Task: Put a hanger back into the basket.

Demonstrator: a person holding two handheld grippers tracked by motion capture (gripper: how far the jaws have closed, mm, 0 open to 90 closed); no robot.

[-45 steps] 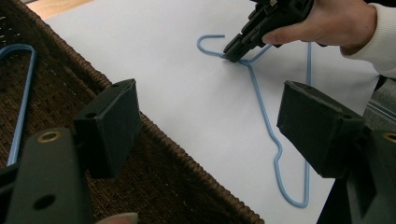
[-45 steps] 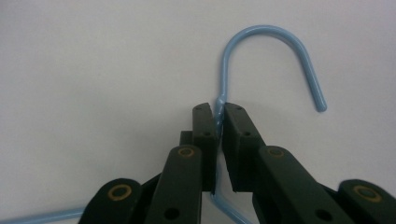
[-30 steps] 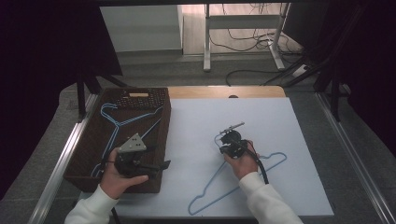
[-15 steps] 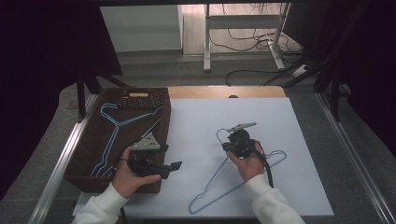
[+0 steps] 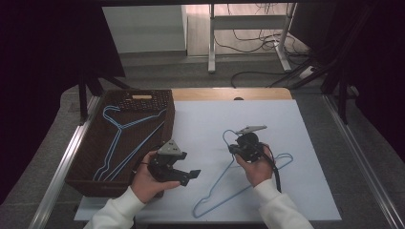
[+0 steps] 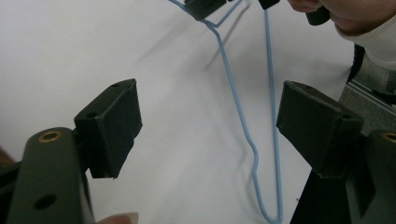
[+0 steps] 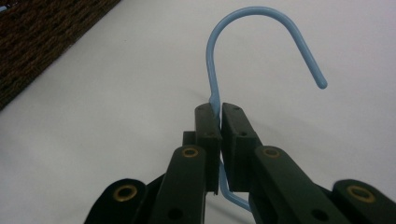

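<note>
A light-blue wire hanger [image 5: 216,183] lies on the white sheet [image 5: 200,119] in the high view. My right gripper [image 5: 233,149] is shut on its neck just below the hook. In the right gripper view the pads [image 7: 208,126] pinch the wire, and the hanger hook [image 7: 261,23] curves up beyond my right gripper [image 7: 220,116]. My left gripper [image 5: 190,175] hovers at the basket's right edge, jaws wide open and holding nothing. In the left gripper view the hanger's shoulder wire [image 6: 243,121] runs across the sheet between the spread pads [image 6: 114,123] of my left gripper [image 6: 212,123].
A dark wicker basket [image 5: 90,157] stands at the left of the table with blue hangers [image 5: 119,131] lying inside. Its wall [image 7: 42,32] appears at the upper left of the right gripper view. Metal rails line both table sides.
My left gripper has moved right, off the basket toward the white sheet. The right gripper, still holding the hanger, has shifted slightly right and farther away.
</note>
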